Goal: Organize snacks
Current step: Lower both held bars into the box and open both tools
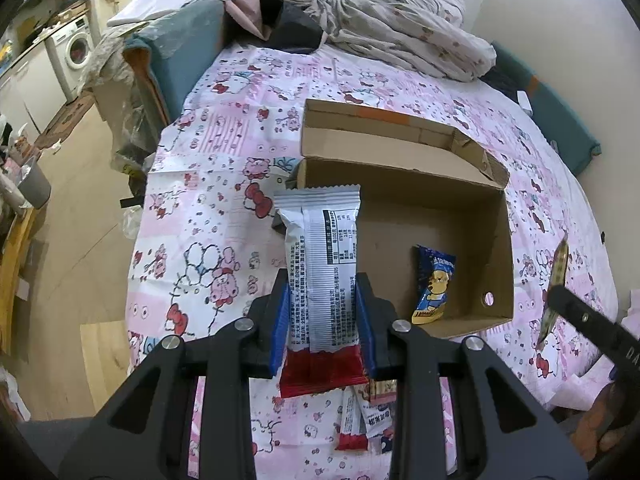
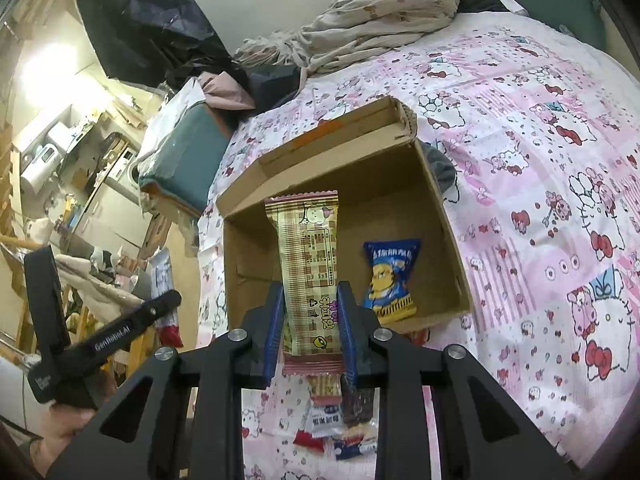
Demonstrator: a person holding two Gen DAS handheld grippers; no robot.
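The left tongs (image 1: 323, 312) clamp a white-and-red snack bar (image 1: 320, 264); the right tongs (image 2: 311, 320) clamp a beige checked snack bar (image 2: 308, 264). Ahead of both lies the open cardboard box (image 1: 404, 160) holding a blue snack packet (image 1: 434, 284). Below the tongs, loose snacks (image 2: 336, 424) lie on the pink bedsheet (image 2: 540, 168).

Left gripper (image 1: 323, 312), right gripper (image 2: 311, 320): both clamped.

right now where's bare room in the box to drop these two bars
Most of the box floor is bare: the whole stretch from the blue packet to the far wall and left wall. Only the near right corner is taken. The snack pile in front is crowded.
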